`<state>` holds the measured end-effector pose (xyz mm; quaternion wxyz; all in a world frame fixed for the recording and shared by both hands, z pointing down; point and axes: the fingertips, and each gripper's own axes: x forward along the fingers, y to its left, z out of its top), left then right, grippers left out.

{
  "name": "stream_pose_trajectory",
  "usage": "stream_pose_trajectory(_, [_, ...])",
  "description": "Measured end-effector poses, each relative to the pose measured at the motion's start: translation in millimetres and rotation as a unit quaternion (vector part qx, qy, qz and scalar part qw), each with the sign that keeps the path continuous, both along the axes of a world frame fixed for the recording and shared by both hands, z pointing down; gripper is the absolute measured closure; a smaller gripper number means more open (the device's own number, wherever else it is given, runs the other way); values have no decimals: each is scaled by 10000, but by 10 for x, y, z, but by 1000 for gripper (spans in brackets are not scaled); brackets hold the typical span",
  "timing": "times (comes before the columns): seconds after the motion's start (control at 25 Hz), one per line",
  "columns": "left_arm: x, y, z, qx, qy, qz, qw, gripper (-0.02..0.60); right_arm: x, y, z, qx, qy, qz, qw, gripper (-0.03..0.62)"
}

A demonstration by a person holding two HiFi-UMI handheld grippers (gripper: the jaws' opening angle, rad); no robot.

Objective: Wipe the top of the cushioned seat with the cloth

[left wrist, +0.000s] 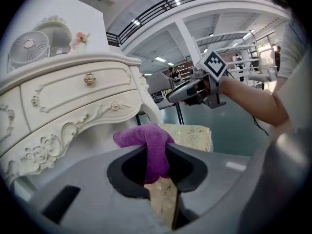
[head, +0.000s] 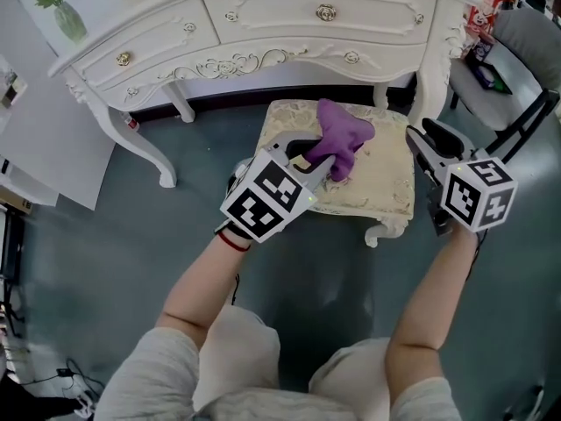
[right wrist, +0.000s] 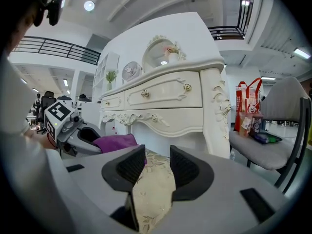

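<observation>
A purple cloth [head: 340,139] hangs over the cream, flower-patterned cushioned seat [head: 379,175] in front of the dresser. My left gripper [head: 321,167] is shut on the cloth's near end; in the left gripper view the cloth [left wrist: 152,147] is pinched between the dark pads and folds away over the seat [left wrist: 191,133]. My right gripper [head: 419,144] hovers over the seat's right edge, open with nothing between its fingers. In the right gripper view the seat [right wrist: 154,186] shows through the gap, with the cloth [right wrist: 117,143] and the left gripper [right wrist: 73,130] at the left.
A white ornate dresser [head: 263,33] with curved legs stands just behind the seat. A grey chair [head: 508,68] with a black frame sits at the right, holding small items. A vase with green leaves [head: 63,7] stands on the dresser's left end. Grey-green floor surrounds the seat.
</observation>
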<state>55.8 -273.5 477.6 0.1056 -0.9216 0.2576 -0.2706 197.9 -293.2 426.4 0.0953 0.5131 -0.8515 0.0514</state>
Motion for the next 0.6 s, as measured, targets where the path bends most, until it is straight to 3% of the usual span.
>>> stream_pose_trajectory(0.24, [-708, -20, 133, -31, -67, -614, 9981, 500, -208, -25, 80, -142, 108, -199, 9996, 453])
stream_pose_trajectory(0.6, [-1324, 107, 274, -191, -61, -1140, 9933, 500, -367, -48, 128, -246, 193, -307, 9990, 451])
